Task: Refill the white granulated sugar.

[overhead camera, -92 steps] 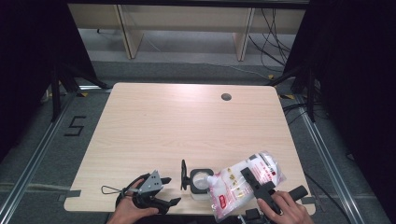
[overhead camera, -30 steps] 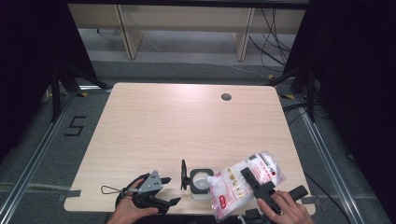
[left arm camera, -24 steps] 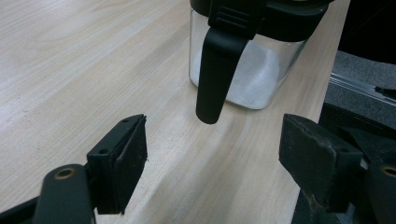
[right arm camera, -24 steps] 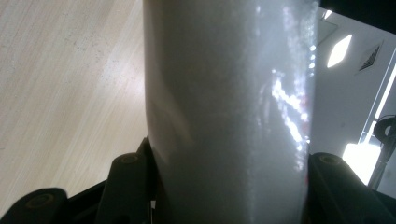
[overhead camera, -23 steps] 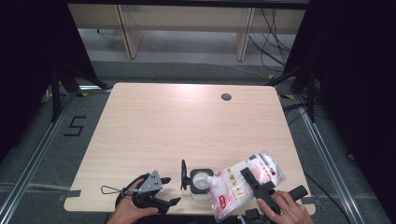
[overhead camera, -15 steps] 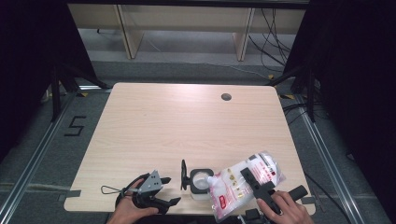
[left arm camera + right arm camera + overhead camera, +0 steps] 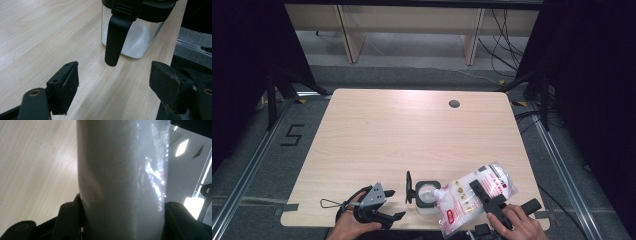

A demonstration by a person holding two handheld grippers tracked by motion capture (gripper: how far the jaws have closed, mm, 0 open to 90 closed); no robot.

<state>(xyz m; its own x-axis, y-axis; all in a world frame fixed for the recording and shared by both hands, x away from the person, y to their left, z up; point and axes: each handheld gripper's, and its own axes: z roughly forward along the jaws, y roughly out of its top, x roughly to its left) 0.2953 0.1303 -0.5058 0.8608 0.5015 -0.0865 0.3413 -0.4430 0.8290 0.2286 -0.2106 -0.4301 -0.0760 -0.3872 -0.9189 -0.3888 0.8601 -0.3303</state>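
In the high view the work sits along the bottom edge of the frame, at the near edge of the pale wooden table (image 7: pixel 412 135). The right gripper (image 7: pixel 483 192), at lower right, has its jaws part open and pressed against both sides of a white refill pouch (image 7: pixel 474 192) with red print; the pouch lies tilted, its spout end pointing left and down over the open mouth of a small clear container (image 7: pixel 428 195) with a black rim, which stands at bottom centre of the frame. The right gripper view shows the pouch (image 7: pixel 122 180) as a broad, shiny white surface rising between the two black jaws, with the table top at the left of that frame. The container's black lid (image 7: pixel 408 181) stands swung open on its left side. The left gripper (image 7: pixel 387 204), at lower left of the high view, rests near the table's front edge, just left of the container and apart from it, with its jaws wide open and nothing between them. In the left gripper view the container (image 7: pixel 130 37) stands at the top centre, white granules showing through its clear wall, and a black latch (image 7: pixel 116 37) hangs down its front
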